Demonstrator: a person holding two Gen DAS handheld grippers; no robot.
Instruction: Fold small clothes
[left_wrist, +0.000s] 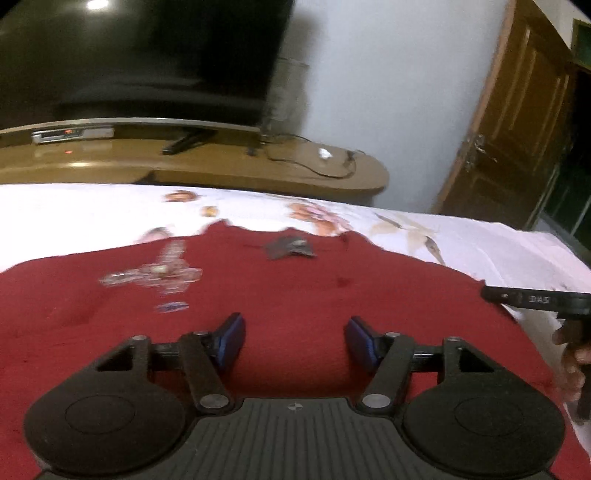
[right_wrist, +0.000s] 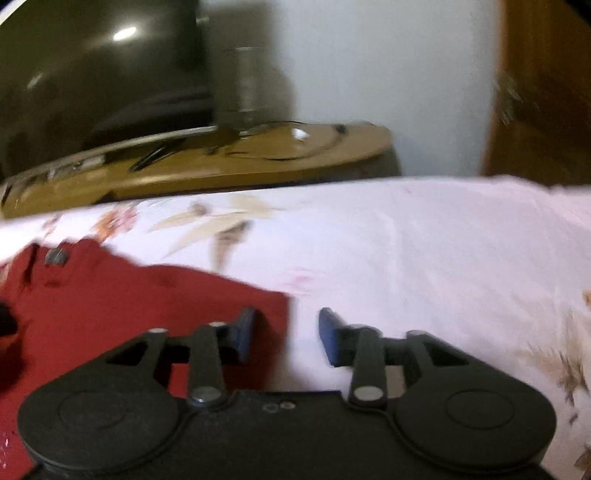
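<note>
A small red garment with a pale printed motif and a dark neck label lies spread on a white floral bedsheet. My left gripper is open and empty, hovering over the garment's middle. My right gripper is open and empty, with its fingers on either side of the garment's right edge, above the sheet. The right gripper's body and the hand that holds it show at the right edge of the left wrist view.
Beyond the bed stands a rounded wooden TV cabinet with a large black television, a set-top box and loose cables. A white wall and a brown wooden door are at the right.
</note>
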